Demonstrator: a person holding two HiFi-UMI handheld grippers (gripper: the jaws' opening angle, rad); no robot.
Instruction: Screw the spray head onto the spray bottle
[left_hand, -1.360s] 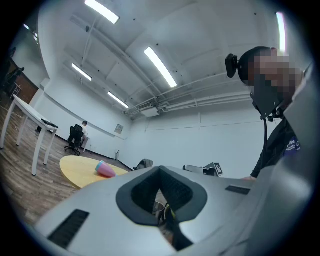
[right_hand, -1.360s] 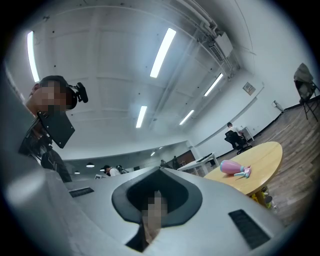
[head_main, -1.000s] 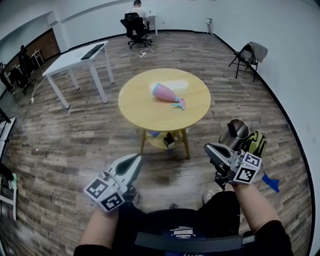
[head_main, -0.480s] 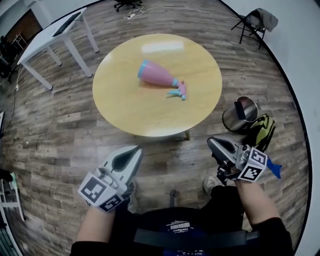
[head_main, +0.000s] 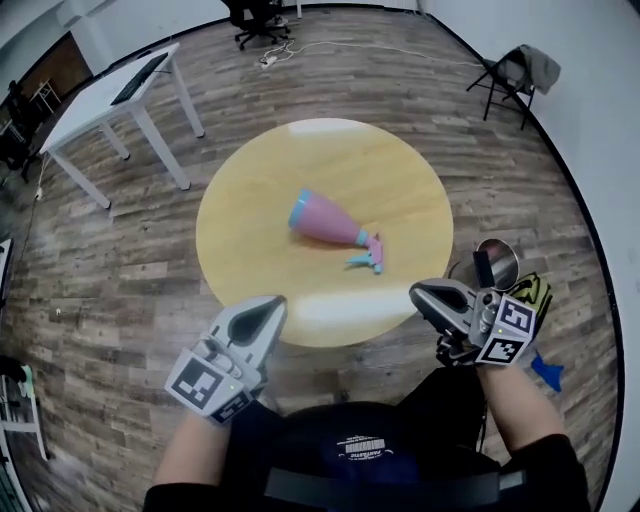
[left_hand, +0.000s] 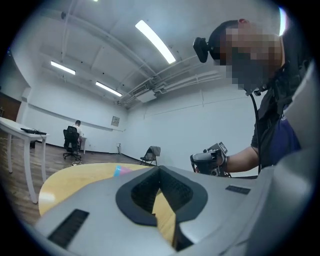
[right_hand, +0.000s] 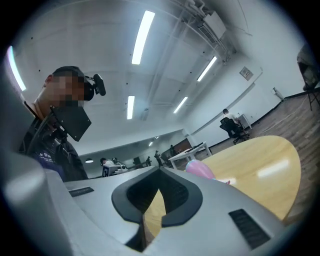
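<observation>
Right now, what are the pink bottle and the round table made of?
The spray bottle looks like smooth pink plastic with a blue base: its colour is even and slightly shiny. The round table looks like pale wood or wood-look laminate with a glossy finish, since the lights reflect off it.

A round bench (head_main: 250, 200) with a pale yellow wooden top sits in the middle of the head view, standing on a floor (head_main: 120, 300) of grey-brown planks. Near its centre a pink spray bottle (head_main: 326, 218) lies on its side, with its blue base toward the upper left and its neck toward the lower right. The teal-and-pink spray head (head_main: 368, 258) lies at the neck end; I can't tell whether they touch. Bright glare marks the top's upper and lower edges.
</observation>
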